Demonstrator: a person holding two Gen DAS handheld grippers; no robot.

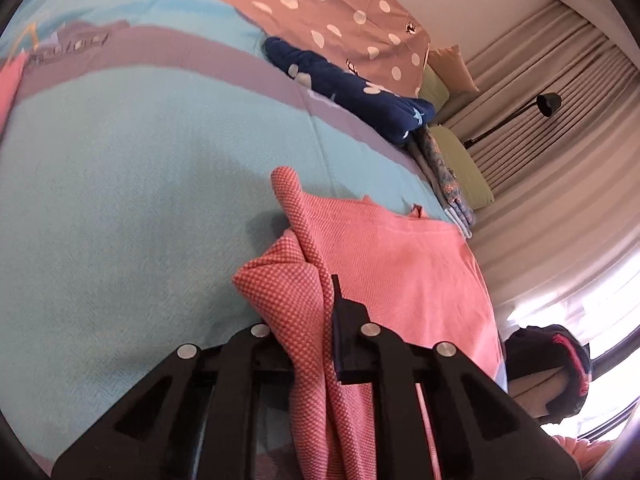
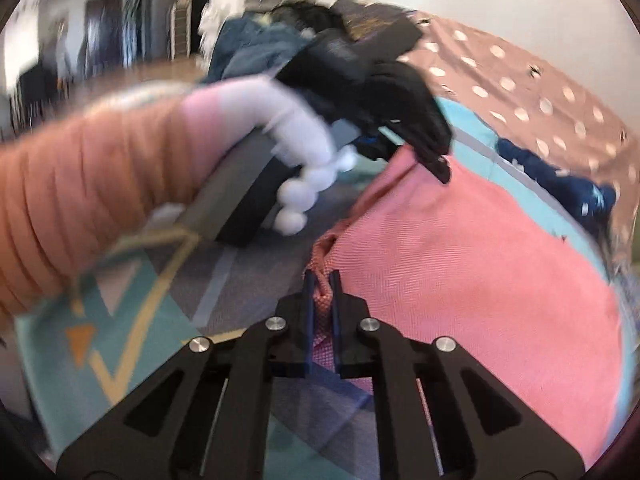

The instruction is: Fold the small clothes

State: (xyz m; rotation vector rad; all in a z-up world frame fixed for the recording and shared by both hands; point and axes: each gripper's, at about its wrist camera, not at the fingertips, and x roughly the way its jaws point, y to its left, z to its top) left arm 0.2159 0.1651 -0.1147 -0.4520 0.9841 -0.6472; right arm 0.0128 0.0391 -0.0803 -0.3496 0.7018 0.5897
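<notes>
Slippage threatens: left claw (image 1: 316,320) and right claw (image 2: 322,292) each clamp only a thin bunched edge of the pink woven garment (image 1: 400,272) at lower centre, above the turquoise bedspread (image 1: 120,200).

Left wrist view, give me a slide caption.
Left gripper pinching a pink garment on the turquoise bedspread.

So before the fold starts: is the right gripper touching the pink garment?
Touching: the right wrist view shows the right gripper pinching the pink garment.
</notes>
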